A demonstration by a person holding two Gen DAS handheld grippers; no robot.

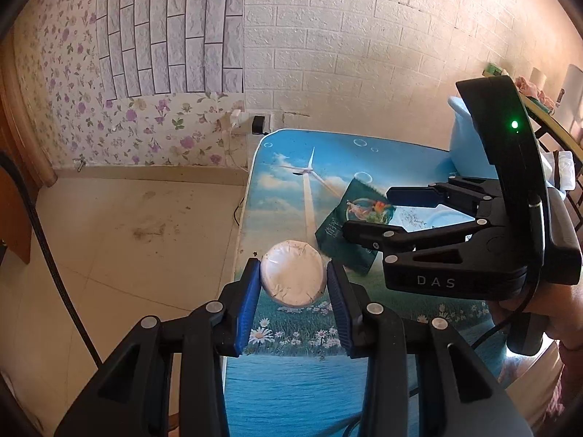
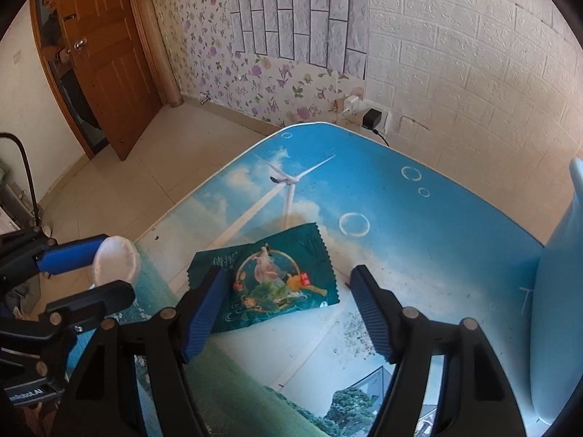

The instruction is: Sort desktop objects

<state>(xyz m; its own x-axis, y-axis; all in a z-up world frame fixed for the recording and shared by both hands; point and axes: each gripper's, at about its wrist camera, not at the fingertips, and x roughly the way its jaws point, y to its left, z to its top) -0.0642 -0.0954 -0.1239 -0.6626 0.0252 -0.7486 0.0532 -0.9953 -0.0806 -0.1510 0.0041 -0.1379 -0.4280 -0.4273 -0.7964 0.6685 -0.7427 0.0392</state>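
A: What have the left tongs [image 1: 293, 278] got?

B: A round white disc [image 1: 293, 273] wrapped in crinkled film. It sits between the two blue pads [image 1: 247, 306], with both pads pressed on its edges, so the tongs are clamped on it. From the right wrist view the disc [image 2: 116, 260] is up off the counter [image 2: 419, 218], at the counter's left edge.

A: And the right tongs [image 2: 288, 309]?

B: Spread apart, with nothing pinched. Their pads [image 2: 202, 313] stand wide over the dark green packet [image 2: 269, 284], which lies flat on the counter. The left pad overlaps the packet's left end in the picture; the right pad is clear of it, over bare counter. Whether the left pad touches the packet I cannot tell.

A: Where is the packet from the left tongs?

B: Ahead and to the right of them, just past the disc, partly hidden by the fingers of the right tongs [image 1: 368, 215] in the left wrist view. The packet [image 1: 346, 225] has a round picture on its face and zigzag ends.

A: Anything else near the tongs?

B: A pale blue plastic thing [image 2: 557, 291] stands to the right of the right tongs, at the counter's edge. A hand [image 1: 539, 313] grips the handle of the right tongs.
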